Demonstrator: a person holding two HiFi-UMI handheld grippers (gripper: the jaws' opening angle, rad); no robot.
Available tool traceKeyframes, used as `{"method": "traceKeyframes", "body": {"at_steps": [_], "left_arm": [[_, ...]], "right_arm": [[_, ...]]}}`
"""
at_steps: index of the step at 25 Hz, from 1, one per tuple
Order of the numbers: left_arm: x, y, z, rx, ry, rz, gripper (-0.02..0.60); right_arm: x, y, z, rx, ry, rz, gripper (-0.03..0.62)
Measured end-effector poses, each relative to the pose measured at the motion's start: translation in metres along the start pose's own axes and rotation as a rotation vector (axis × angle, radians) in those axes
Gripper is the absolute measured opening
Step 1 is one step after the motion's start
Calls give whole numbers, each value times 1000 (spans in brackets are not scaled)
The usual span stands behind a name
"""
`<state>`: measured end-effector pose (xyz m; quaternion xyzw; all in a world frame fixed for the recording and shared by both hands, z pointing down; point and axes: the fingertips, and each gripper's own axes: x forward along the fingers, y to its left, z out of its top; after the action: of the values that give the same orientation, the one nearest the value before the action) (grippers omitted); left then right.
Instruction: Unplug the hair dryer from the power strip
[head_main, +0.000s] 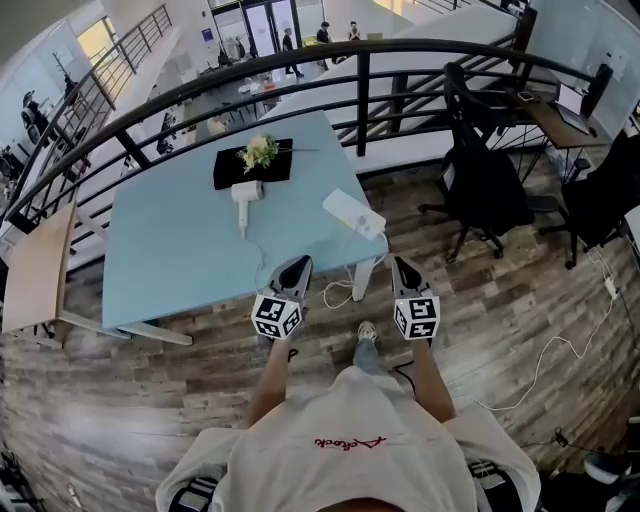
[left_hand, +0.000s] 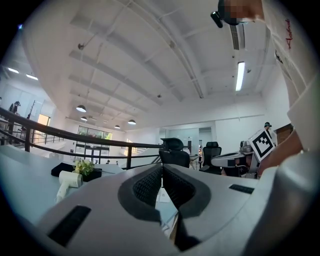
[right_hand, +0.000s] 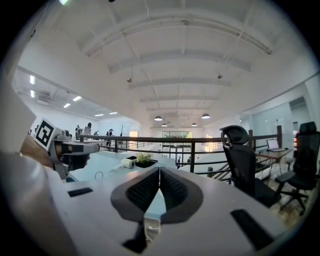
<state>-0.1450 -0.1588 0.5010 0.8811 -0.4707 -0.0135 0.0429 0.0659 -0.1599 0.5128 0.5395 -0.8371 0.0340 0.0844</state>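
Both pressed together and empty, left tongs (head_main: 299, 263) and right tongs (head_main: 401, 263) face hair dryer (head_main: 245, 193) and power strip (head_main: 353, 213) ahead on the worktop (head_main: 170, 255).

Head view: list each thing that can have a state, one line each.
left gripper: shut, empty
right gripper: shut, empty
hair dryer: lying on the table, untouched
power strip: lying near the table's right edge; plug unclear
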Motion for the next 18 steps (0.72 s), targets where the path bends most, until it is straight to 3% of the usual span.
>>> {"method": "traceKeyframes", "body": {"at_steps": [18], "left_arm": [[178, 60, 28, 23, 7, 35, 14]], "right_arm": [[158, -106, 49, -16, -28, 88, 18]]}}
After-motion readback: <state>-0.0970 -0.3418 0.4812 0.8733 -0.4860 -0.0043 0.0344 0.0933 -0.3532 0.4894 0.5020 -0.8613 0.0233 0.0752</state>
